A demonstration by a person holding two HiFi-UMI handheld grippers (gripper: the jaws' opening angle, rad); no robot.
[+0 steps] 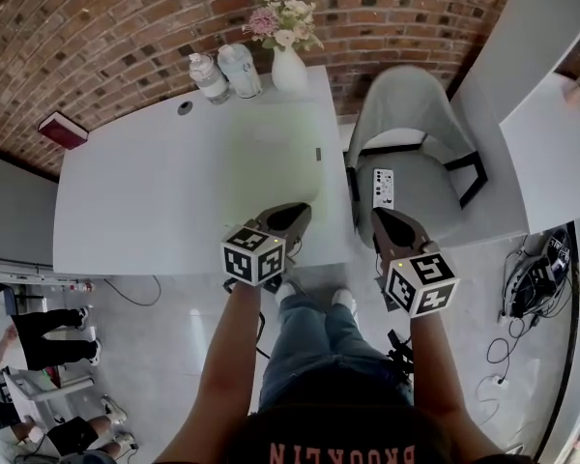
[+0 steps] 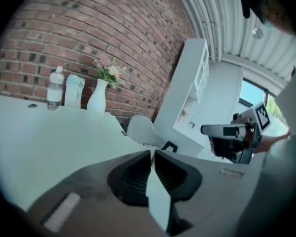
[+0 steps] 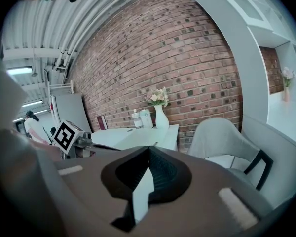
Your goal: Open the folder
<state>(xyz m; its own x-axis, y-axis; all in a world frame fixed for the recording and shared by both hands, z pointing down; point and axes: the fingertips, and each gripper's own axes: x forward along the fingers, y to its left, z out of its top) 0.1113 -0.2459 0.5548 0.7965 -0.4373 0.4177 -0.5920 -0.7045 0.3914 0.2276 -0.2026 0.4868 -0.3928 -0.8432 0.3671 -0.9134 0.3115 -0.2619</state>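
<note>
A pale greenish folder (image 1: 271,153) lies flat and closed on the white table (image 1: 135,201), reaching close to the front edge. My left gripper (image 1: 298,209) hovers at that front edge, just short of the folder's near right corner. Its jaws meet at the tips (image 2: 152,154) and nothing shows between them. My right gripper (image 1: 382,213) hangs off the table's right side, above the chair, its jaws (image 3: 148,149) also together and empty. The right gripper view shows the folder (image 3: 133,138) as a thin light sheet beside the left gripper (image 3: 71,137).
Two water bottles (image 1: 210,75) and a white vase of flowers (image 1: 288,66) stand at the table's far edge, and a red book (image 1: 63,130) lies at its left corner. A grey chair (image 1: 406,153) carrying a small white card (image 1: 384,188) stands right of the table. Cables (image 1: 532,288) lie on the floor.
</note>
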